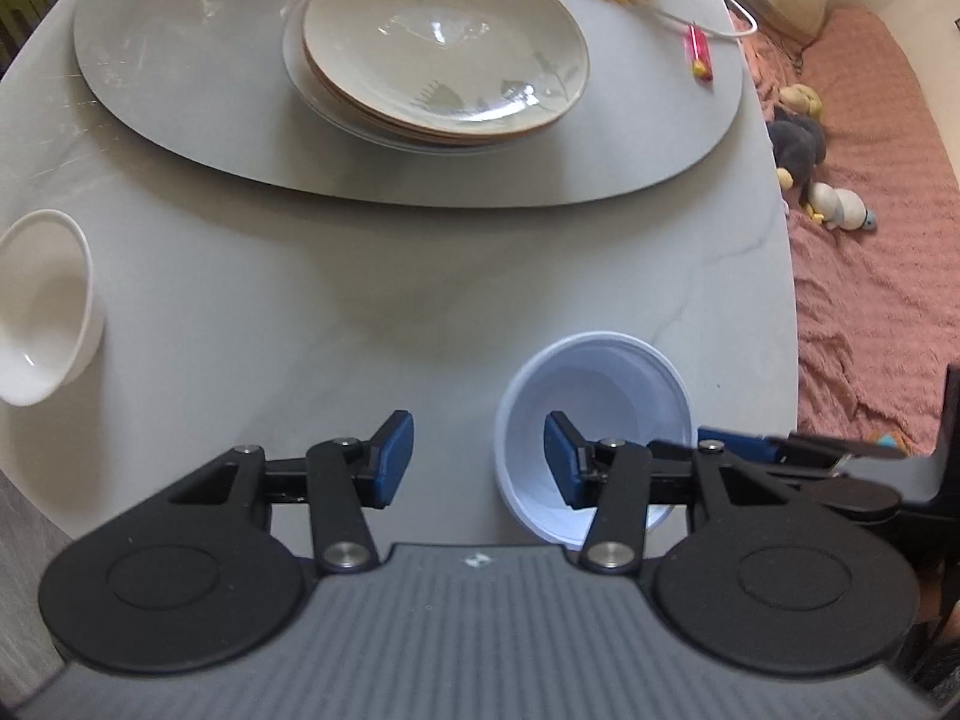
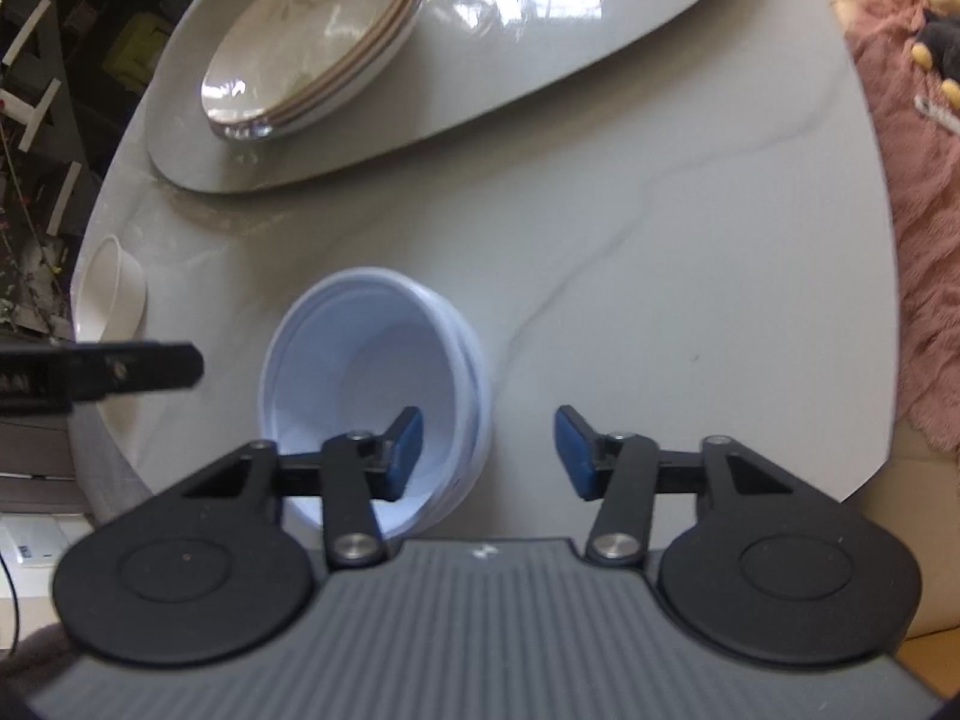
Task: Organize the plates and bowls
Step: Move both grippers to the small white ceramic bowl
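At the left edge of the grey table [image 1: 300,312] stands a white bowl [image 1: 42,306]. Further back, a stack of plates [image 1: 444,48] rests on the turntable [image 1: 180,60]. The left gripper [image 1: 478,459] has its fingers wide apart and holds nothing. To the right is the blue bowl stack [image 2: 372,396]. The right gripper [image 2: 487,451] is also wide, with its left finger [image 2: 405,450] inside the top bowl and the other outside the rim.
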Motion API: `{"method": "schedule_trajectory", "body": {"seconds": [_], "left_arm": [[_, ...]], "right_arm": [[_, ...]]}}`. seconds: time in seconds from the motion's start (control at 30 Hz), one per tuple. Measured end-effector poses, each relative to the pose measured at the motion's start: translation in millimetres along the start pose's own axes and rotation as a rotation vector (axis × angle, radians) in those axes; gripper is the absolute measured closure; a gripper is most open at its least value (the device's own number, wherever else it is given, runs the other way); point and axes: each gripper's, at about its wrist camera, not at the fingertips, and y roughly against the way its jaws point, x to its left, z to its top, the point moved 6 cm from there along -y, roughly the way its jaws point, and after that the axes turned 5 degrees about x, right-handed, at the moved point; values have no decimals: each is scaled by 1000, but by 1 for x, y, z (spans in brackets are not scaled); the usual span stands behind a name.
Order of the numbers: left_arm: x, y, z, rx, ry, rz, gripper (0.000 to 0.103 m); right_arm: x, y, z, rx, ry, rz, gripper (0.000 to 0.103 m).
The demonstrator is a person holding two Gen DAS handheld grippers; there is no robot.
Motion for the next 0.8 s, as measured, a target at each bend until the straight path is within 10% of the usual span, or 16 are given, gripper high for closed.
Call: {"method": "schedule_trajectory", "body": {"seconds": [0.4,0.8], "left_arm": [[21,7,1,-17,30,20,49],[41,15,-6,-40,88,40,49]], "right_arm": [[-1,-23,-7,81,-141,4,82],[19,-36,-4,121,-100,10,84]]}}
